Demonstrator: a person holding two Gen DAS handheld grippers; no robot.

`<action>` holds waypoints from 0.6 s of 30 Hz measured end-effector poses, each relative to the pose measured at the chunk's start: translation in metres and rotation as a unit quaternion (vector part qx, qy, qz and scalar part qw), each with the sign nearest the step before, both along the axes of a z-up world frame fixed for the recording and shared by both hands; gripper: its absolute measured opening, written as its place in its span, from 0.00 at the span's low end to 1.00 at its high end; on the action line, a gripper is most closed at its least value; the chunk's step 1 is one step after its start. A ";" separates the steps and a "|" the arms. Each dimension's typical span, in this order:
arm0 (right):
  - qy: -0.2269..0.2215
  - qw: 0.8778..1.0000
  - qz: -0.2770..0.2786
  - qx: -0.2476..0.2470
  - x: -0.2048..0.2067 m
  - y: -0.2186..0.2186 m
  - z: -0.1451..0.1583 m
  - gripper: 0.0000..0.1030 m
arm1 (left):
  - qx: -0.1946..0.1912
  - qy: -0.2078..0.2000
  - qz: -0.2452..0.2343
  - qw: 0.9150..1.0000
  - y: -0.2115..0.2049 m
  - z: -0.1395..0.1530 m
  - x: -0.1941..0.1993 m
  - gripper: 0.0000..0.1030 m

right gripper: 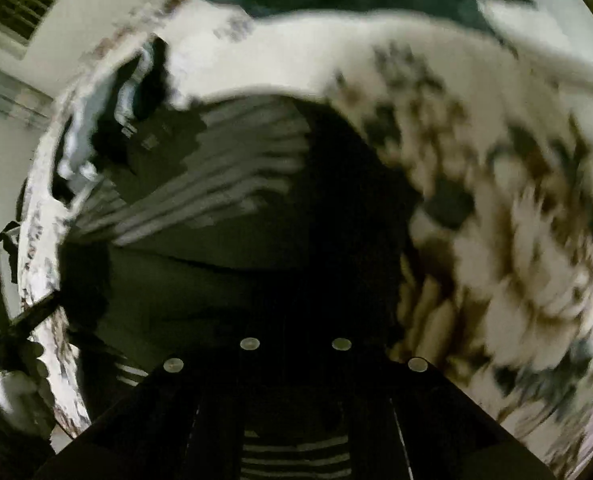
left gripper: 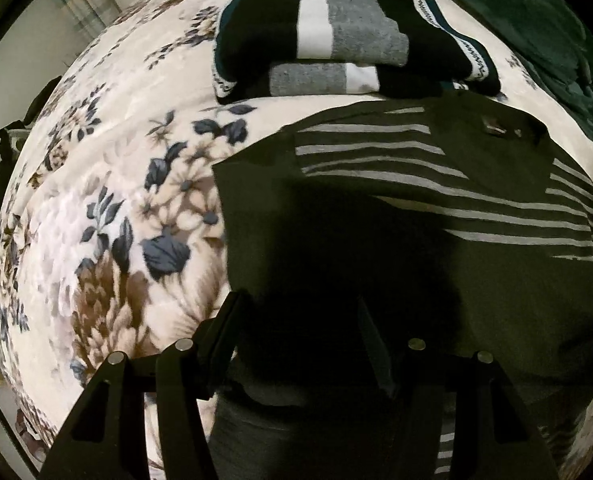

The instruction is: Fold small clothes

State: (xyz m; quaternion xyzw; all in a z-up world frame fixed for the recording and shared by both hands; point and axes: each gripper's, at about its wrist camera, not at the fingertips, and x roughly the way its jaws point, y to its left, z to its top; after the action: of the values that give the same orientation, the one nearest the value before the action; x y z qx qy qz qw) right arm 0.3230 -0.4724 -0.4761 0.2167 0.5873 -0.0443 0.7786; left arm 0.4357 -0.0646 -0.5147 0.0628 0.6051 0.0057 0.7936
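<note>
A dark garment with grey stripes (left gripper: pixel 396 208) lies spread on the floral blanket (left gripper: pixel 128 184). My left gripper (left gripper: pixel 298 308) hangs open over the garment's near left edge. One finger (left gripper: pixel 228 320) is at the cloth's border and the other (left gripper: pixel 370 340) is over the dark fabric, with nothing pinched between them. The right wrist view is blurred. There the same striped garment (right gripper: pixel 216 168) runs up to my right gripper (right gripper: pixel 296 304), whose tips are lost in the dark cloth. It looks shut on the fabric.
A stack of folded clothes (left gripper: pixel 336 40) in black, white and grey sits on the blanket beyond the garment. A dark green cover (left gripper: pixel 536 28) lies bunched at the far right. In the right wrist view a pale gloved hand (right gripper: pixel 12 392) shows at the bed's left edge.
</note>
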 end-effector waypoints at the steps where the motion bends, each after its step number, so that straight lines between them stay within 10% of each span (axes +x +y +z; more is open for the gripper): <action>1: -0.015 1.000 -0.002 -0.003 0.003 -0.001 0.012 0.06 | 0.001 0.001 0.001 1.000 0.002 0.000 0.000 0.54; 5: -0.074 0.997 0.001 -0.014 0.026 -0.018 0.042 0.06 | -0.001 0.001 0.011 1.000 0.012 0.000 -0.003 0.54; 9: 0.028 0.999 -0.025 -0.003 0.054 -0.055 0.004 0.27 | -0.003 0.001 0.021 1.000 0.016 0.003 -0.006 0.54; 13: 0.001 0.995 -0.088 0.053 0.035 -0.083 0.010 0.31 | -0.001 -0.007 0.017 1.000 0.015 0.010 -0.014 0.54; 18: -0.002 0.995 -0.041 0.088 0.035 -0.047 0.002 0.31 | 0.003 -0.008 0.010 1.000 0.009 0.009 -0.023 0.54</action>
State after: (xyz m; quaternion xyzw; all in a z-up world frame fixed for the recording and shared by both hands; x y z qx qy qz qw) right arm 0.3578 -0.5197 -0.4741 0.3080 0.5783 -0.0238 0.7550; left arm 0.4131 -0.0555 -0.5060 0.0591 0.5996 0.0158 0.7980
